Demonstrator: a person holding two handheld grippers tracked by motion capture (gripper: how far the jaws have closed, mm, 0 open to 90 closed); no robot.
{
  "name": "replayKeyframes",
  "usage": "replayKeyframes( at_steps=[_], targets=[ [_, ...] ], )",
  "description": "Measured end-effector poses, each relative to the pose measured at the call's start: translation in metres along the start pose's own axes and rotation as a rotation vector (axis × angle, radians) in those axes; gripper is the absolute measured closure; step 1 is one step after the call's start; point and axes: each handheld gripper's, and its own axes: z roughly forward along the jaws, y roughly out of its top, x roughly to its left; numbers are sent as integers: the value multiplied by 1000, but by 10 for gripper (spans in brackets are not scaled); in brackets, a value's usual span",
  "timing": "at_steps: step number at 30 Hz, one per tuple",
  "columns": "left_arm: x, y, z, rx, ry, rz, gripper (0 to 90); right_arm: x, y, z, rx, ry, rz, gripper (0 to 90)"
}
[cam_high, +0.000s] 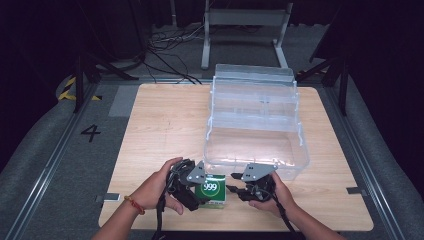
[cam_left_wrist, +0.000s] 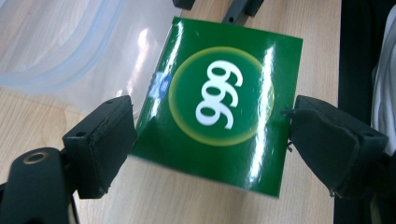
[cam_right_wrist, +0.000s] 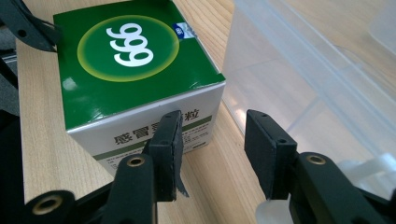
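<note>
We are starting at the left, where the left gripper (cam_high: 192, 192) is reaching over the near side of the green box (cam_high: 211, 190), which is sitting flat on the wooden table (cam_high: 165, 125) close to the near edge, just in front of the clear plastic bin (cam_high: 255, 130). In the left gripper view we are seeing the jaws standing wide, one on each side of the green box (cam_left_wrist: 219, 121), with slim gaps between the black pads (cam_left_wrist: 109, 140) and the glossy top; we are judging them open and straddling the box rather than pressing on it, most likely either lining up for a squeeze across its width or having let it stand. Moving right, the box is sitting with its round "999" mark facing up and its white printed side turned toward the right hand, which is probably why that hand is coming in low and level. The right gripper (cam_high: 240, 190) is waiting just beside the box, and in the right gripper view its jaws are parted about halfway with only bare table between them; one of its fingers (cam_right_wrist: 168, 149) is lying against or just in front of the white face of the green box (cam_right_wrist: 135, 84), and we cannot tell which. Farthest right, the bin (cam_right_wrist: 317, 70) is standing open and near, so we are judging it the likely place for the box.
</note>
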Motion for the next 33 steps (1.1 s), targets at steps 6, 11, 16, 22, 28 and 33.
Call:
replayKeyframes(
  at_steps=[6, 11, 16, 22, 28, 33],
  targets=[
    [4, 1, 5, 9, -14, -2, 84, 1, 1, 2, -9, 5, -4, 575],
    [2, 2, 3, 31, -8, -8, 102, 2, 3, 2, -6, 3, -5, 575],
    [-6, -2, -3, 43, 13, -37, 130, 4, 5, 6, -4, -3, -5, 566],
    [-9, -16, -17, 37, 30, -73, 163, 7, 10, 12, -2, -3, -14, 569],
    [-6, -30, -28, -35, 33, -109, 159, 6, 10, 15, -1, 13, -7, 571],
    [-2, -33, -25, -28, 9, -120, 156, 6, 10, 18, -1, 20, -10, 562]
  ],
)
